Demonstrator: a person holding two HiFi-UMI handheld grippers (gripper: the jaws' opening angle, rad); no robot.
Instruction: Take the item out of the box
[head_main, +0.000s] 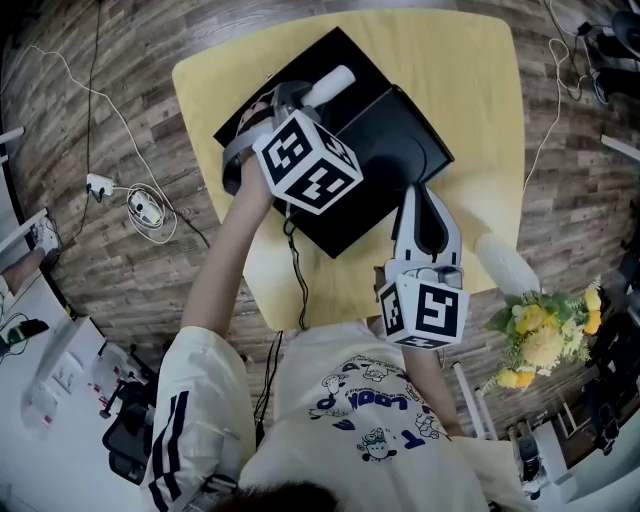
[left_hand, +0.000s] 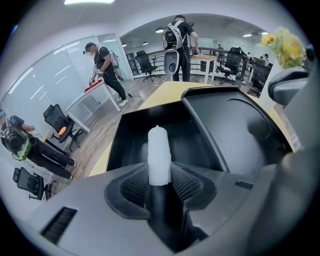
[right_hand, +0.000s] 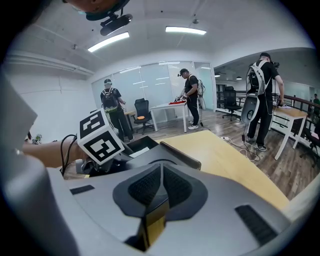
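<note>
"Two tools over the yellow tabletop, and the left tool was the one to watch! What did it have?"

"It had the white cylinder pinched between its pads, gripped at one end, the other end poking out past the tips."

"And where was that cylinder, exactly?"

"Up over the black box, above its far-left part as the head view showed it. From the left tool's own camera, the rounded free end stood in front of the open hollow of the box."

"The box itself?"

"It lay open on the tabletop, two black halves side by side, and the right-hand half had a shaped recess in it."

"And the right tool?"

"Pads pressed together, nothing between them. It pointed down at the near-right part of the box. Whether it touched the box, I couldn't tell."

"Anything else around?"

"Yellow flowers stood off the tabletop's near-right corner, and people were standing in the room behind."
</note>
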